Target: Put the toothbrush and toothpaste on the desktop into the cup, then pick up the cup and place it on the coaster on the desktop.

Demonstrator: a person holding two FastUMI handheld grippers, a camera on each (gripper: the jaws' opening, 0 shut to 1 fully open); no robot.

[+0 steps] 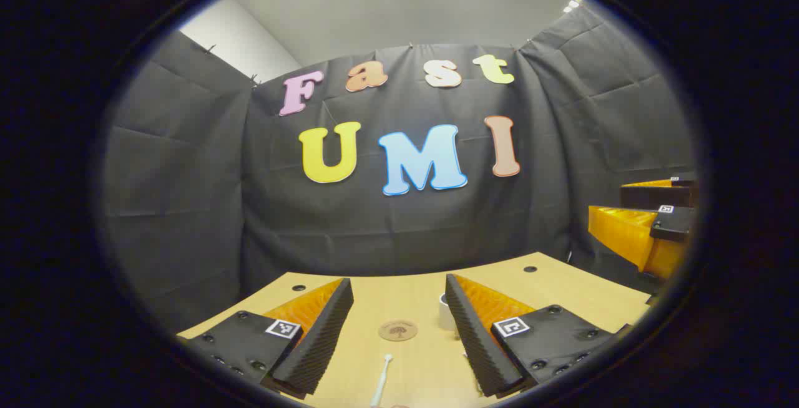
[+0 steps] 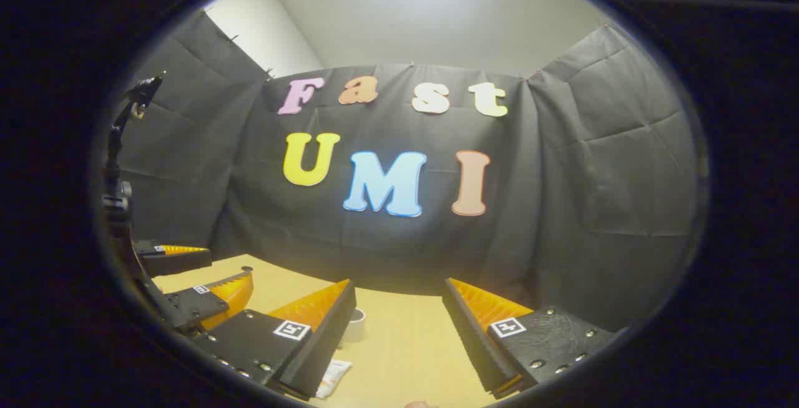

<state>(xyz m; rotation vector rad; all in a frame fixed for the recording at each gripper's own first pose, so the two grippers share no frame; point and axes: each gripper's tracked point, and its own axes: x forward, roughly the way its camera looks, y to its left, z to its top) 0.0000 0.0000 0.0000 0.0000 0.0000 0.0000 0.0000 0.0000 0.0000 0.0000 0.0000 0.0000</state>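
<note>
The left gripper [image 1: 399, 320] and right gripper [image 2: 399, 324] both hover above the desk [image 1: 562, 283] with fingers spread wide, holding nothing. Between the left gripper's fingers lie the round coaster [image 1: 397, 330] and, nearer, the toothbrush [image 1: 381, 381], with the cup [image 1: 445, 311] just behind its right finger. In the right gripper view the toothpaste [image 2: 334, 377] lies by the left finger.

Low in the frame the left gripper [image 1: 399, 333] hangs over the desktop [image 1: 562, 283] with its jaws spread wide and nothing between them. In the gap, centre bottom, lies the round coaster [image 1: 398, 330], and just below it the toothbrush [image 1: 381, 380] runs down toward the bottom edge. The cup [image 1: 446, 313] peeks out behind the right-hand finger, mostly hidden. Over at the right edge, mid-height, the right gripper [image 1: 649, 221] floats above the desk's far side, its fingers parted.
</note>
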